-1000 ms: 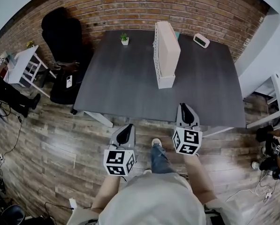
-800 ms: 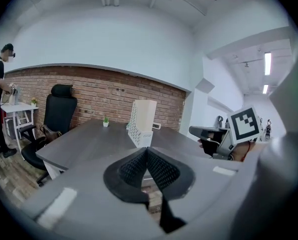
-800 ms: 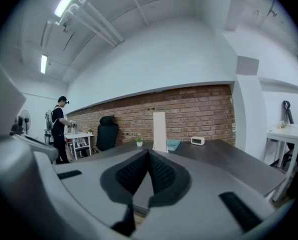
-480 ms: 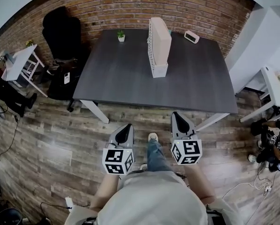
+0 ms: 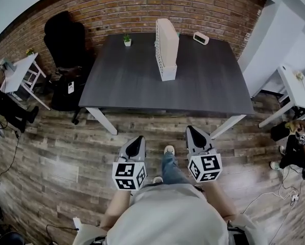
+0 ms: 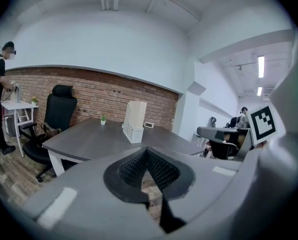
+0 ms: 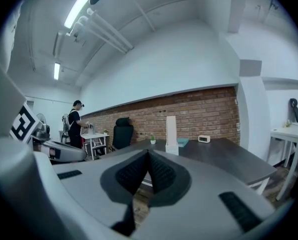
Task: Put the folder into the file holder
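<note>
A black high-backed office chair (image 5: 65, 40) stands at about ten o'clock from the person, against the brick wall and just left of the dark grey rectangular table (image 5: 132, 86). The left gripper (image 5: 138, 139), with its marker cube, is held over the wood-plank floor (image 5: 55, 152) well short of the table's near edge. Its jaws are pressed together with nothing between them, as the left gripper view shows.

On the table, a small green potted plant (image 5: 126, 40) sits at the far edge, at about eleven o'clock. The white perforated upright file holder (image 5: 166, 50) stands at twelve o'clock, running from the far edge toward the middle. In the right gripper view a flat teal thing (image 7: 182, 142) lies on the table just beside the holder; whether it is the folder I cannot tell. A small white clock (image 5: 201, 38) sits at one o'clock.

The right gripper (image 5: 191, 130) is also over the floor, jaws closed and empty.
</note>
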`<action>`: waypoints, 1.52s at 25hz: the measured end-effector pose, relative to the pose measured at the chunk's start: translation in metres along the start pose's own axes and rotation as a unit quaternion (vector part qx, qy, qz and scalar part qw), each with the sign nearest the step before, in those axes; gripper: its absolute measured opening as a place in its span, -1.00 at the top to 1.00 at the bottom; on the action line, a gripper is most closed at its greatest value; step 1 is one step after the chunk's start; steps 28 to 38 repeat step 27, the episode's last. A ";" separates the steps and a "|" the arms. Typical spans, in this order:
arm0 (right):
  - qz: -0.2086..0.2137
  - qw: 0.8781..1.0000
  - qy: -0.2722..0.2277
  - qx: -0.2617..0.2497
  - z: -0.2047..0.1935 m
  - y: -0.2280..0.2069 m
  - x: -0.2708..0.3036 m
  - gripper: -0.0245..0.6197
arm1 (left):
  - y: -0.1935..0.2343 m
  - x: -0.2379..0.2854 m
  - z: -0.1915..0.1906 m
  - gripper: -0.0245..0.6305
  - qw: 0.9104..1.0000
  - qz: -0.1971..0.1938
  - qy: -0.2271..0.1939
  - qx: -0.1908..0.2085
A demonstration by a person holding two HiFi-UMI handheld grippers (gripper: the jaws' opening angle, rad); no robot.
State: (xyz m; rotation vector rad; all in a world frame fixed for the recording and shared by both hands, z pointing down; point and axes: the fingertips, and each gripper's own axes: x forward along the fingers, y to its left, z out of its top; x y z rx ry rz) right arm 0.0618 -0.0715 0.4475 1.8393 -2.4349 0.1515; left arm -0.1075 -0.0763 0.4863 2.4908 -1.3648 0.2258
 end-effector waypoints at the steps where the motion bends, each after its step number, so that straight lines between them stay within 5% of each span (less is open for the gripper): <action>1: -0.001 1.000 -0.002 0.001 0.000 0.000 -0.002 0.91 | -0.002 -0.001 0.000 0.89 1.000 -0.001 -0.001 0.001; 38: -0.003 0.999 -0.007 0.031 -0.006 -0.019 -0.011 0.92 | -0.023 0.004 0.002 0.89 1.000 0.002 -0.002 0.011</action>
